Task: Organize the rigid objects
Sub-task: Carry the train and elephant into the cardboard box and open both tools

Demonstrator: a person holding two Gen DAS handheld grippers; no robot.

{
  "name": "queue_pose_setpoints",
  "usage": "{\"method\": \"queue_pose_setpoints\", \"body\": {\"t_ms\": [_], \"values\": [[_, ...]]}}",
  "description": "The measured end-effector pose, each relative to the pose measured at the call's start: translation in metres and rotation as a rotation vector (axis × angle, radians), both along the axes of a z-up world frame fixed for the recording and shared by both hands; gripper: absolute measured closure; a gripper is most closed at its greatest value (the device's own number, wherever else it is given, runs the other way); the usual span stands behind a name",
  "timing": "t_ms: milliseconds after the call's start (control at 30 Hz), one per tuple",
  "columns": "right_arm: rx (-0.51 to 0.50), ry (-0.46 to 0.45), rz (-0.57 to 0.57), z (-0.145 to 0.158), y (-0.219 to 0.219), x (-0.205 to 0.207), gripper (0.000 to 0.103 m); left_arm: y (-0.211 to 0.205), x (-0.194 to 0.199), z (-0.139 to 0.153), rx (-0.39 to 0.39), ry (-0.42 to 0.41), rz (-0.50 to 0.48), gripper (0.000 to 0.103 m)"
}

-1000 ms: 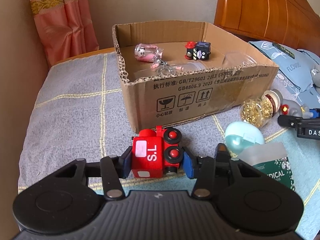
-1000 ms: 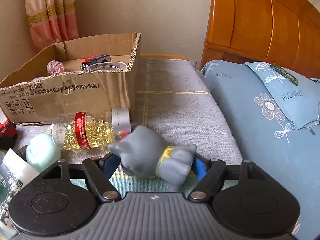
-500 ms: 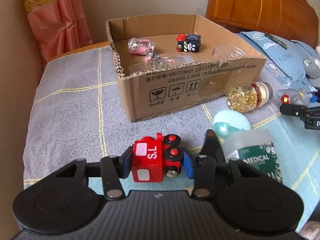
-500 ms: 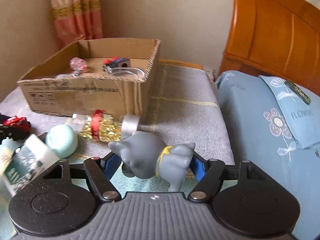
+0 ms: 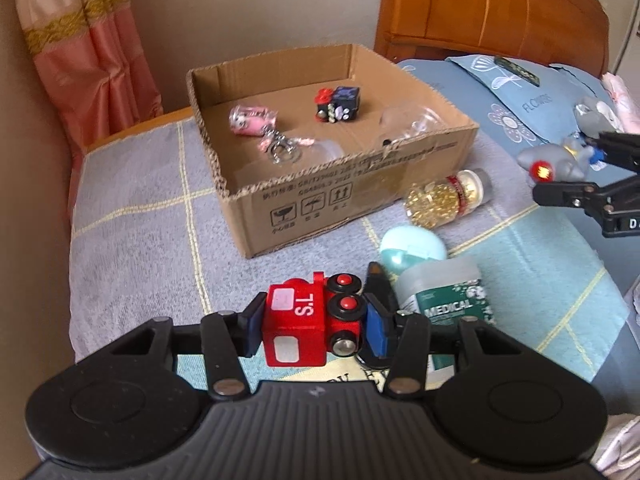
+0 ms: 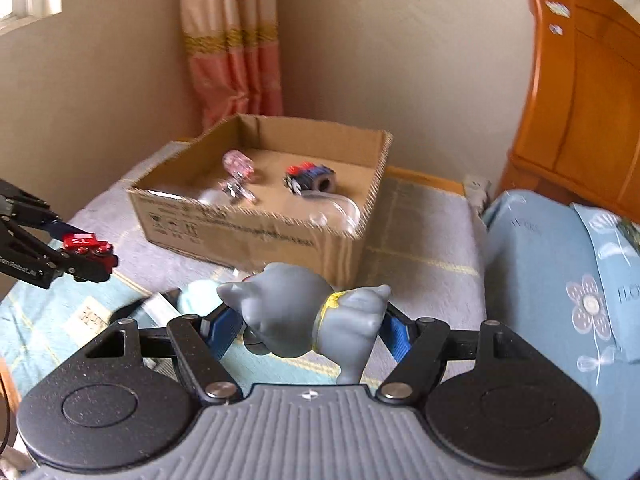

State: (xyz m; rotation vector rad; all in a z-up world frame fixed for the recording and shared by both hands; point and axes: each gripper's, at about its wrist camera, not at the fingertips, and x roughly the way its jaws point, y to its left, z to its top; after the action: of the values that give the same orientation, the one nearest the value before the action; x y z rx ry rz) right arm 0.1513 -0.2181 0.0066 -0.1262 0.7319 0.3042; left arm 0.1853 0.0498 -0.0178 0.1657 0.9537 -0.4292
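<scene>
My left gripper [image 5: 312, 326] is shut on a red toy train [image 5: 308, 320] marked "S.L" and holds it above the bed, short of the open cardboard box [image 5: 360, 184]. It also shows in the right wrist view [image 6: 86, 246]. My right gripper [image 6: 308, 326] is shut on a grey cat figure [image 6: 308, 320] with a yellow collar, raised above the bed in front of the box [image 6: 248, 232]. The figure shows at the right of the left wrist view [image 5: 560, 160]. Inside the box lie a pink keychain toy [image 5: 252, 120], a small dark toy block [image 5: 338, 104] and clear plastic pieces [image 5: 412, 120].
On the grey and teal blanket [image 5: 140, 240] lie a bottle of yellow capsules [image 5: 444, 196], a pale teal egg shape [image 5: 412, 244] and a green "MEDICAL" container [image 5: 444, 296]. A blue flowered pillow [image 6: 600, 280], wooden headboard [image 5: 492, 8] and pink curtain [image 5: 92, 48] surround the bed.
Both grippers have risen with their toys, so the box and the bed look lower and farther. The right gripper has lifted the cat figure well off the bed.
</scene>
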Motion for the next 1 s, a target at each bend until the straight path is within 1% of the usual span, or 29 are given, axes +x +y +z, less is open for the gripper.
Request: {"method": "queue_pose_setpoints", "body": {"t_ms": [200, 400, 667, 800, 900, 933, 967, 1000], "values": [[0.006, -0.038, 0.059, 0.02, 0.013, 0.012, 0.026, -0.006, 0.006, 0.024, -0.008, -0.027, -0.039, 0.055], [0.015, -0.064, 0.092, 0.035, 0.026, 0.036, 0.026, -0.013, 0.024, 0.045, -0.012, -0.072, -0.055, 0.055], [0.005, -0.069, 0.141, 0.04, 0.05, 0.073, 0.026, -0.018, 0.071, 0.066, -0.007, -0.125, -0.038, 0.055], [-0.001, -0.055, 0.149, 0.037, 0.063, 0.095, 0.026, -0.024, 0.1, 0.07, 0.0, -0.135, -0.025, 0.055], [0.005, -0.024, 0.166, 0.032, 0.071, 0.112, 0.025, -0.028, 0.118, 0.07, 0.005, -0.137, -0.015, 0.055], [0.012, -0.016, 0.169, 0.031, 0.073, 0.116, 0.02, -0.03, 0.124, 0.07, 0.006, -0.136, -0.014, 0.055], [0.017, -0.019, 0.164, 0.03, 0.074, 0.118, 0.008, -0.032, 0.13, 0.069, 0.006, -0.137, -0.011, 0.055], [0.024, -0.028, 0.156, 0.029, 0.073, 0.119, 0.001, -0.032, 0.133, 0.069, 0.007, -0.137, -0.01, 0.055]]}}
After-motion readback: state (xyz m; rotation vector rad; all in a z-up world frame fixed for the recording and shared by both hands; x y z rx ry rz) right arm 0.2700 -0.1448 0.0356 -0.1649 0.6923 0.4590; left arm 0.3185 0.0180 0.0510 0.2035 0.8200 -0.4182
